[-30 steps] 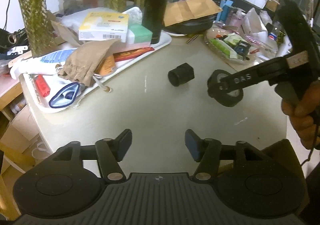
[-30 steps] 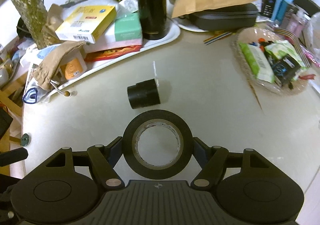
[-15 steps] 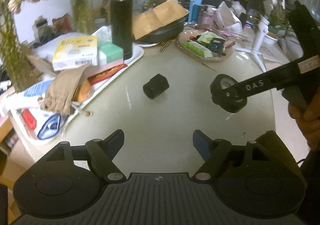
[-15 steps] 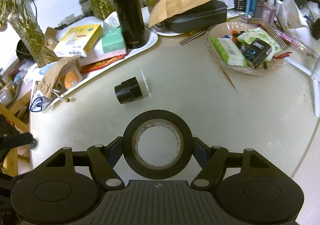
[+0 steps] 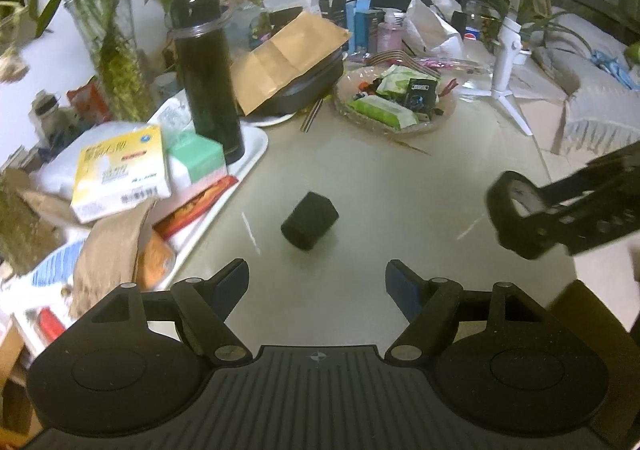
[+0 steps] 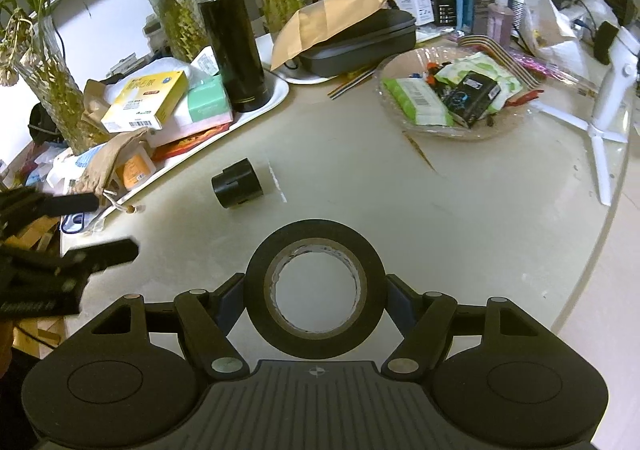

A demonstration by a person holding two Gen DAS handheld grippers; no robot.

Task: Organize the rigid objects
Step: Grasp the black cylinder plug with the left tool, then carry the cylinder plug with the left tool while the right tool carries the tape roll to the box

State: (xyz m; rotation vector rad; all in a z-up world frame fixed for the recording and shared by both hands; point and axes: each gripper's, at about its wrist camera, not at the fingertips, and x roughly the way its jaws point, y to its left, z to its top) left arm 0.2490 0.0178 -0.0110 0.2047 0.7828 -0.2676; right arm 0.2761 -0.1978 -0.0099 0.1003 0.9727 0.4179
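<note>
A black tape roll (image 6: 316, 236) stands upright between the fingers of my right gripper (image 6: 315, 290), which is shut on its rim, held above the pale table (image 6: 400, 210). The left wrist view shows that gripper (image 5: 516, 218) at the right with the roll in it. A short black cylinder (image 5: 310, 226) lies on its side on the table, ahead of my left gripper (image 5: 316, 274). That gripper is open with nothing between its fingers. The cylinder (image 6: 238, 188) also shows in the right wrist view, with the left gripper (image 6: 96, 228) at the left edge.
A white tray (image 5: 256, 154) on the left holds a black flask (image 5: 208, 82), boxes and a cloth pouch. A glass bowl (image 5: 440, 118) of packets and a white tripod (image 5: 508, 50) stand further back. Vases and clutter line the far side. The table edge (image 6: 600, 250) curves at the right.
My left jaws have spread wider and that hand has rolled and shifted. The right gripper, still on the tape roll, has drawn back from the cylinder and moved right in the left view.
</note>
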